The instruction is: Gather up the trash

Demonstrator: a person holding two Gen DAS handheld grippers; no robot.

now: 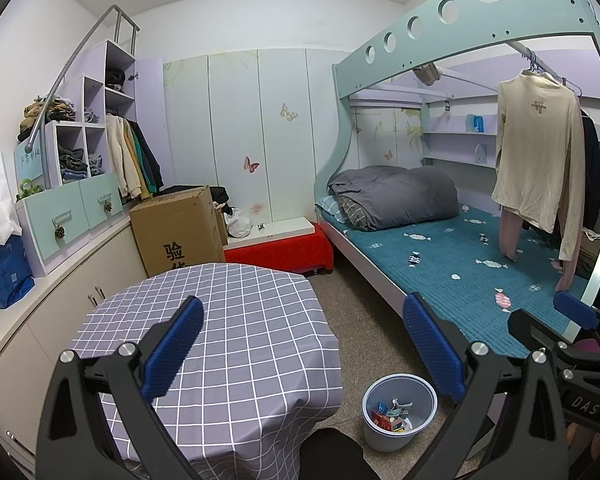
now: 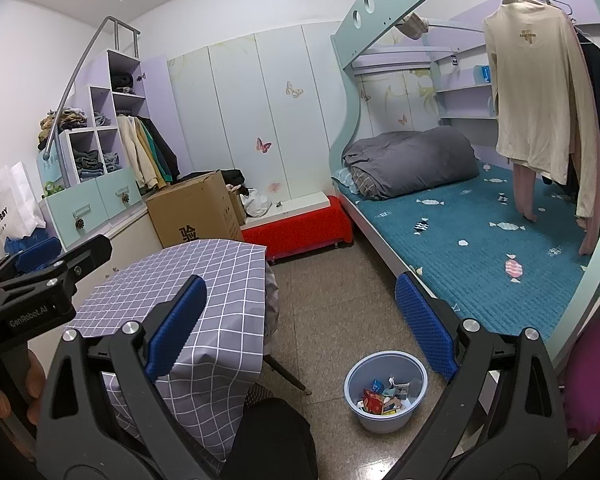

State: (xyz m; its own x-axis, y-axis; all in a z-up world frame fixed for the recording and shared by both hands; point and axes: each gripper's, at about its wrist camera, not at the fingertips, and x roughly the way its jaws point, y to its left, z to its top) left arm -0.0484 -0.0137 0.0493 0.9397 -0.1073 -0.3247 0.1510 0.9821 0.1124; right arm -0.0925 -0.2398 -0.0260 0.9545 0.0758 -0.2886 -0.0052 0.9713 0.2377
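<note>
Left gripper (image 1: 302, 344) spread wide, empty; right gripper (image 2: 300, 320) likewise. One blue bin (image 1: 399, 411), lower centre-right on floor, upright, mouth upward, wrappers (image 2: 382, 400) inside, uncountable. One checked table (image 1: 224, 344) beside it, lower left. Table leg (image 2: 286, 374) seen in right view only.

Cardboard box (image 1: 179, 229) behind the checked table (image 1: 236, 320): black character "验" on its front, a second character cut off below. Left gripper (image 2: 44, 256) body: "GenRobot.AI". Right gripper (image 1: 572, 312) body: "DAS", partly readable. White paper bag (image 2: 14, 200) left of the box: "OOBBY", first letters unclear.
</note>
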